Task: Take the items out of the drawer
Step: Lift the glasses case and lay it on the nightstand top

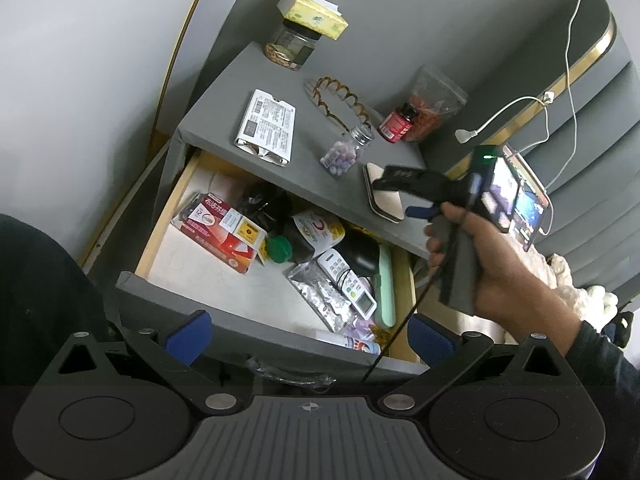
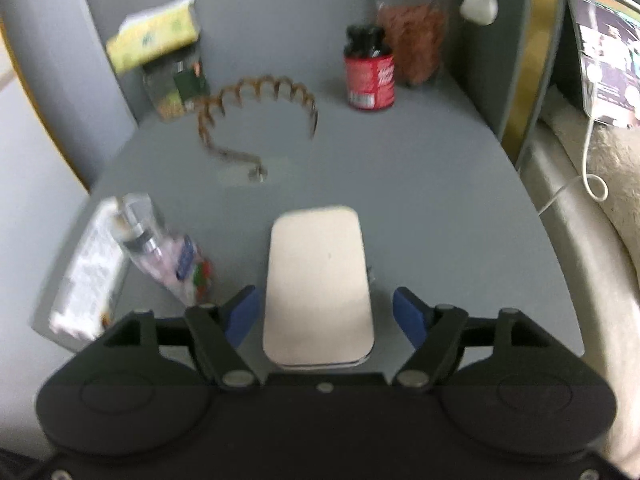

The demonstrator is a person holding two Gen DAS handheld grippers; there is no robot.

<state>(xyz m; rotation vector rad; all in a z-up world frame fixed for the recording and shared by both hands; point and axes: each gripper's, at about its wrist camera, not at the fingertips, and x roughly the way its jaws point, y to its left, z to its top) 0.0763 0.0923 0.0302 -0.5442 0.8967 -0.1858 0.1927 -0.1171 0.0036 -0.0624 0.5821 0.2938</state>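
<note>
The open drawer [image 1: 160,236] of a grey nightstand [image 1: 240,80] holds a red medicine box [image 1: 218,232], a green-capped bottle [image 1: 280,249], a white remote [image 1: 348,282], a foil pack [image 1: 320,296] and a mint case [image 1: 386,284]. My left gripper [image 1: 310,338] is open and empty above the drawer's front edge. My right gripper [image 2: 326,314] is open, its blue pads either side of a flat beige tin [image 2: 318,284] that lies on the nightstand top [image 2: 440,200]; gaps show on both sides. The tin [image 1: 384,200] also shows in the left wrist view.
On the top lie a brown hair comb band [image 2: 256,116], a red-labelled bottle [image 2: 368,76], a bag of red bits [image 2: 416,36], a small jar of pastel candies [image 2: 168,256], a white printed pack [image 1: 266,126], a glass jar [image 1: 290,46] and a tissue pack [image 1: 314,14]. A bed with a phone [image 1: 520,200] is to the right.
</note>
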